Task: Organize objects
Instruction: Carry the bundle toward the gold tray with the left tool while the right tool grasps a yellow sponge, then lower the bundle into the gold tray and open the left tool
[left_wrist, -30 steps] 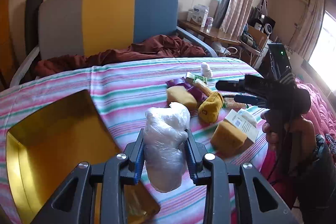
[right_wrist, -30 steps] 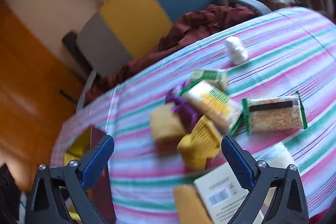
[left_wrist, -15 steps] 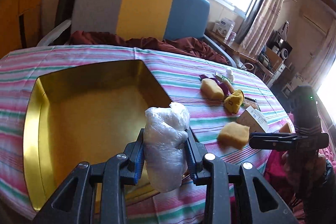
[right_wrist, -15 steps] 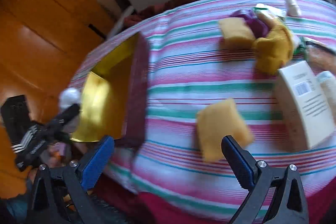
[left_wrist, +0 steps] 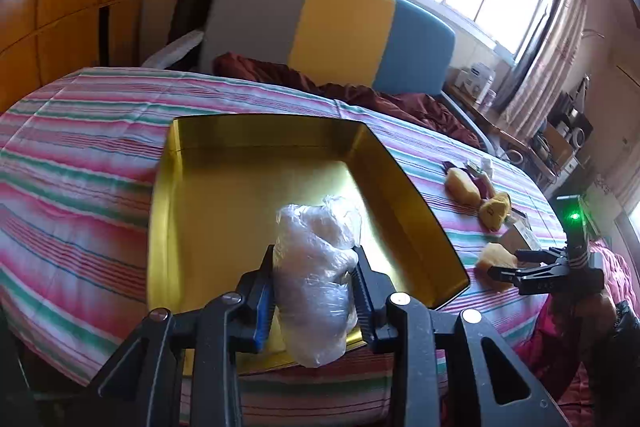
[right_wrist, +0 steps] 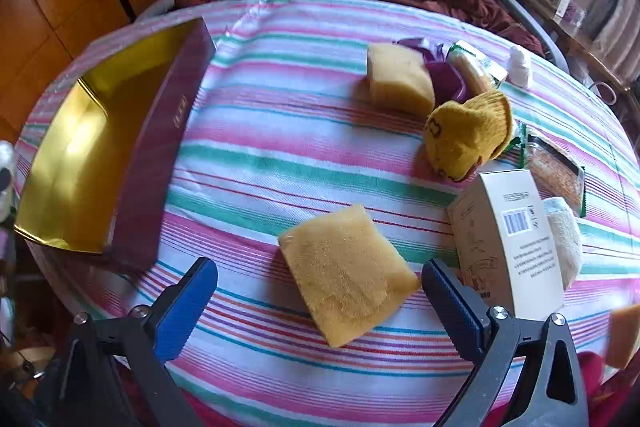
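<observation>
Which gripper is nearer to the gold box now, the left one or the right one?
Left. The left gripper, shut on the plastic-wrapped bundle, is above the gold box. The right gripper is open over the yellow sponge, off to the box's side.

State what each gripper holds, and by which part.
Left gripper clamps the plastic-wrapped bundle across its middle. Right gripper holds nothing; it is open above the yellow sponge.

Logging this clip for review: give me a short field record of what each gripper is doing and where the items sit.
left gripper: shut on plastic-wrapped bundle, above gold box
right gripper: open, over nearest yellow sponge
gold box contents: none visible
on striped cloth: second sponge, yellow sock, white carton
</observation>
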